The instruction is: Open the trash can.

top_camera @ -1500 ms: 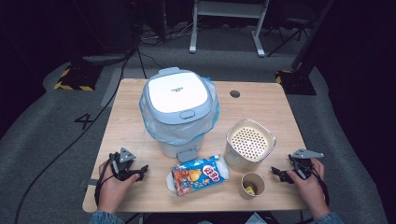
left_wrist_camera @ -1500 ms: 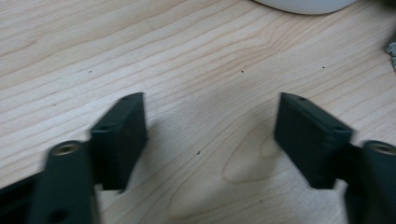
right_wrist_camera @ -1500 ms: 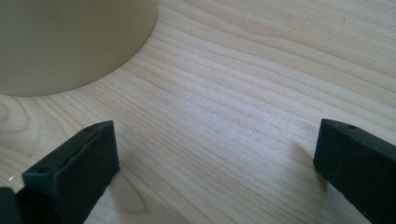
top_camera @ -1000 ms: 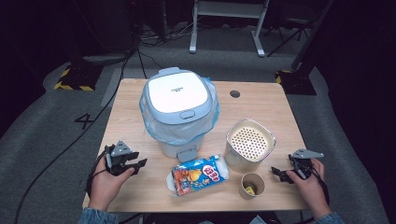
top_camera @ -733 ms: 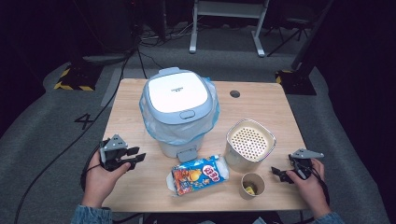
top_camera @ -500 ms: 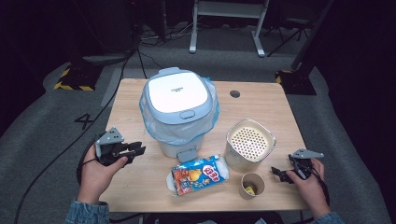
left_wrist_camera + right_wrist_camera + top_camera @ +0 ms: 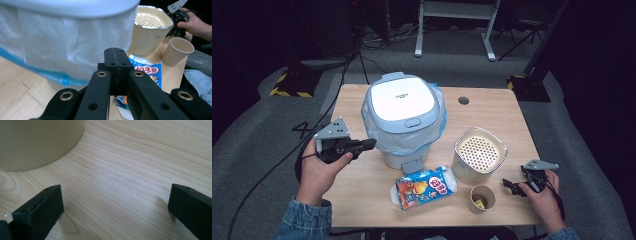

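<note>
Snack bag (image 7: 426,187) lies flat — long axis left-right.

High view above the table (image 7: 492,120) looking down, left gripper view near the bin (image 7: 62,45), right gripper view skimming the tabletop

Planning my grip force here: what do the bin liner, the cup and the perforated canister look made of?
Liner: thin plastic film, translucent white and blue, crinkled. Cup: likely paper, matte tan, rolled rim. Canister: cream, slightly glossy, with a perforated top; coated metal or plastic, hard to tell which.
</note>
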A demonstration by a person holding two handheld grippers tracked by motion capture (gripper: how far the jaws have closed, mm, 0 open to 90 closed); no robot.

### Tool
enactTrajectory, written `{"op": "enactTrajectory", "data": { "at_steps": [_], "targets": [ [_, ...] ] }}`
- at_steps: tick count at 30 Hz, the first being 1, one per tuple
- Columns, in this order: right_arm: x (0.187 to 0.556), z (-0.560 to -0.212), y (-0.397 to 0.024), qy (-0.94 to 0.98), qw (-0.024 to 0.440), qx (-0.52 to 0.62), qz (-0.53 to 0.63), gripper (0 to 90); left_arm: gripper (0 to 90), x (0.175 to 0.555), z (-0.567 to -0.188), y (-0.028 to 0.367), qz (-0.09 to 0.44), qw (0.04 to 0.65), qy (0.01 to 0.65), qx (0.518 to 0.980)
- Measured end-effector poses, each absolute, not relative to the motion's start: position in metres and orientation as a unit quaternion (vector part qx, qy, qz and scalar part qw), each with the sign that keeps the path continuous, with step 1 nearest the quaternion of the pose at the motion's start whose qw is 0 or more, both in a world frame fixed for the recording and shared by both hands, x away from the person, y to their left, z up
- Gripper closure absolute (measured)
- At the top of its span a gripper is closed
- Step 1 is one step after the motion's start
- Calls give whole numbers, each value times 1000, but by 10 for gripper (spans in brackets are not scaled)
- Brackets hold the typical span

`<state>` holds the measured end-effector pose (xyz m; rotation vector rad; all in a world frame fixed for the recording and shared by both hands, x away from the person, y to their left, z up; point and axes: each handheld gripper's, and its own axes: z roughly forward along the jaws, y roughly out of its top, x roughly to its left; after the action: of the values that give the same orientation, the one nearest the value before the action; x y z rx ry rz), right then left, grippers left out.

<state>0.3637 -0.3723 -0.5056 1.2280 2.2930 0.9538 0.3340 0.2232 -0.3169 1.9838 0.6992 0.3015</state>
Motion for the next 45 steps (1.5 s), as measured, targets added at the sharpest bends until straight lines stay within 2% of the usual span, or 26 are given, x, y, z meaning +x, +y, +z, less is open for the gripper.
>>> {"op": "enactTrajectory", "data": {
  "at_steps": [9,19,26,33,45],
  "targets": [
    [364,-506,-372,813,185,436,338,1,900,344,-290,207,119,511,255,812],
    [364,-506,-372,813,185,435,338,1,900,363,-276,180,108,537,236,802],
    [364,-506,-372,813,185,435,338,1,900,374,-278,159,100,527,229,812],
    [364,-506,-372,813,185,435,338,1,900,378,-280,138,118,510,231,820],
    [364,-506,-372,813,185,435,338,1,899,383,-282,132,126,498,240,824]
  ]
}}
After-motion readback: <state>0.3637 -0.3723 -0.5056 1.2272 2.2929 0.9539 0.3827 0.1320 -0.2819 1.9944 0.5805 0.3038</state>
